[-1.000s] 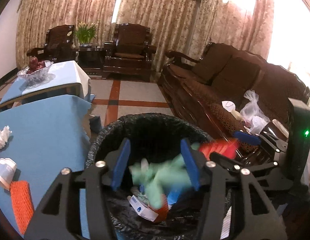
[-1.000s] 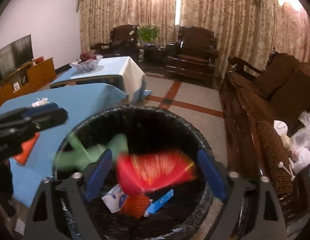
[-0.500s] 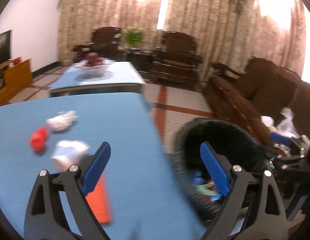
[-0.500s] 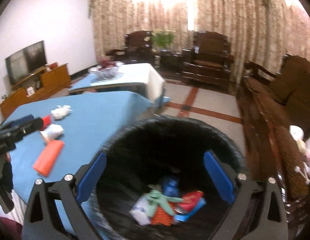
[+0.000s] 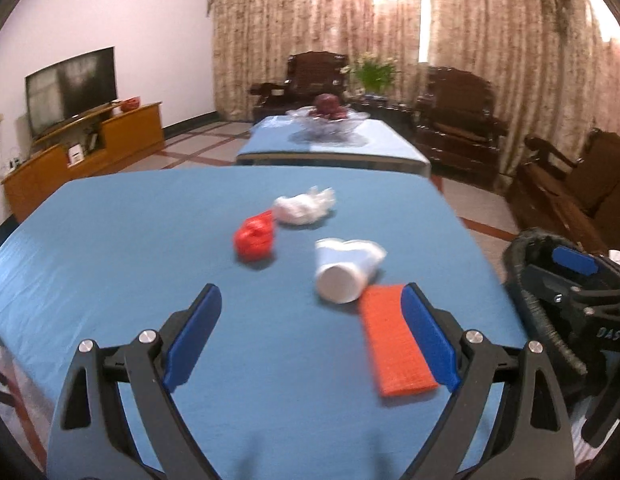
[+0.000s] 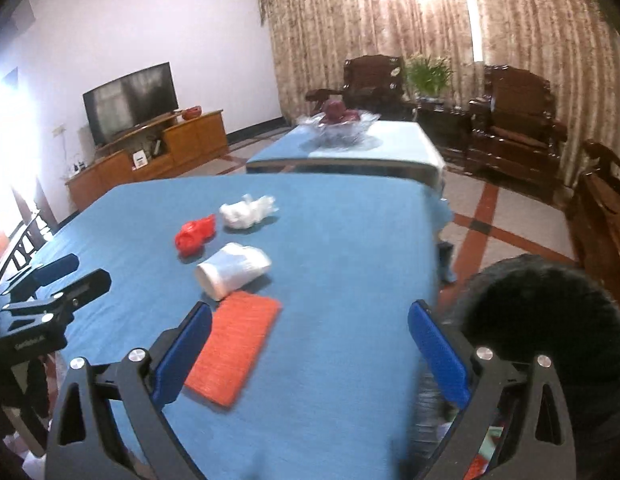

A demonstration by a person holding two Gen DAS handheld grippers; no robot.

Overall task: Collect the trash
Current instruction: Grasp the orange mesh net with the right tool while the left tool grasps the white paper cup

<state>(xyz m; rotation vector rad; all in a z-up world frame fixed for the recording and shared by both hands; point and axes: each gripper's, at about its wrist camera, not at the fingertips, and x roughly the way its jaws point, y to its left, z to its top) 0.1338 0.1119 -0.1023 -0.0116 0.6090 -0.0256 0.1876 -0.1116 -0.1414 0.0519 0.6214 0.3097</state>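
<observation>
Both the left gripper (image 5: 310,336) and the right gripper (image 6: 310,352) hang over the near edge of the tabletop (image 5: 129,240) with jaws spread wide and nothing held. Four trash items lie right of centre: an orange pad (image 5: 394,344) nearest the near right corner, a white cup (image 5: 346,268) on its side touching the pad's far end, then a red wad (image 5: 255,240) and a white wad (image 5: 303,208) toward the far edge. Judged best: take the pad first, straddle its narrow width, close only once both pads (image 5: 193,336) sit low, then carry it to the bin (image 6: 550,320) off the right edge.
</observation>
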